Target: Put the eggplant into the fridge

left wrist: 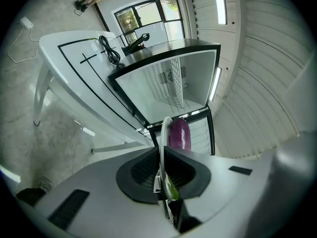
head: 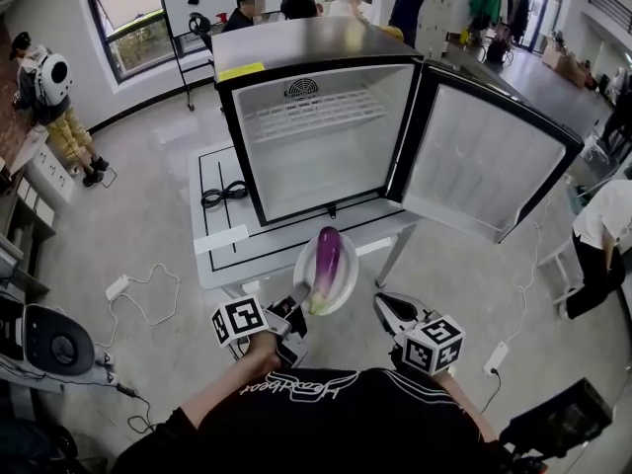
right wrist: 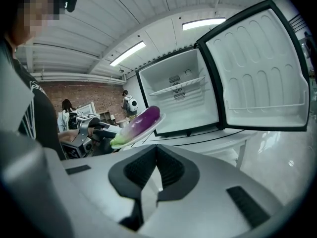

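Note:
A purple eggplant (head: 326,263) with a green stem end lies on a white plate (head: 349,282). My left gripper (head: 295,310) is shut on the plate's near rim and holds it just in front of the table edge. In the left gripper view the plate (left wrist: 162,142) runs edge-on between the jaws, with the eggplant (left wrist: 179,134) beyond it. The fridge (head: 326,141) stands open on the white table (head: 225,250), its door (head: 489,166) swung right. My right gripper (head: 390,309) is beside the plate, shut and empty. In the right gripper view the eggplant (right wrist: 142,122) shows at the left before the fridge (right wrist: 182,99).
A wire shelf (head: 314,113) sits high inside the fridge, with bare space below it. A coiled black cable (head: 224,196) lies on the table left of the fridge. Several people stand behind the fridge. A power strip (head: 117,286) and cords lie on the floor at left.

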The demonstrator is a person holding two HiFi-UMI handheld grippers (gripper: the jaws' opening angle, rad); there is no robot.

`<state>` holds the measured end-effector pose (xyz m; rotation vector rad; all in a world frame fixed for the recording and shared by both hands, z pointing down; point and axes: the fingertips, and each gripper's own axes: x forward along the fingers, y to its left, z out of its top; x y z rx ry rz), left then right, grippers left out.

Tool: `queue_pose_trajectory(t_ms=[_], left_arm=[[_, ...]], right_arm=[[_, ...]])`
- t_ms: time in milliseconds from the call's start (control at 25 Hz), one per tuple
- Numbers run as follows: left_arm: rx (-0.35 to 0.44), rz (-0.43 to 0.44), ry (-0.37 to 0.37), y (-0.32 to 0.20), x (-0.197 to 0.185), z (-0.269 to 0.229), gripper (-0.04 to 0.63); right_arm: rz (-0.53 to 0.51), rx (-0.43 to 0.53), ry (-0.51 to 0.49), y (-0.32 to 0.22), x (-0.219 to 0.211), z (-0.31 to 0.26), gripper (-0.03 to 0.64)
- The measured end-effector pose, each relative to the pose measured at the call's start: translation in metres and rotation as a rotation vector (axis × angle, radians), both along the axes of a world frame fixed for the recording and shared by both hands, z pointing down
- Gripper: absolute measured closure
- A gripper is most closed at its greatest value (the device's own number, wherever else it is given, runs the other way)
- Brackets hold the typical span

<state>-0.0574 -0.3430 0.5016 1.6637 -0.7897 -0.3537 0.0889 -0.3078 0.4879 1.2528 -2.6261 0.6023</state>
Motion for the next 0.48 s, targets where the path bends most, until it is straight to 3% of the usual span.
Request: queue_pose_trajectory(t_ms=[280,480], left_arm=[[-0.035,-0.001,-0.004,-0.009,0.009,0.013,0.565],[-0.046,0.001,-0.020,-0.026,0.024,0.018,0.565]], right_arm=[[0.015,-0.019,-0.078,-0.015,0.009,0.005,0.611],[0.021,-0.028,-0.080,-0.034,0.027,0.011,0.611]])
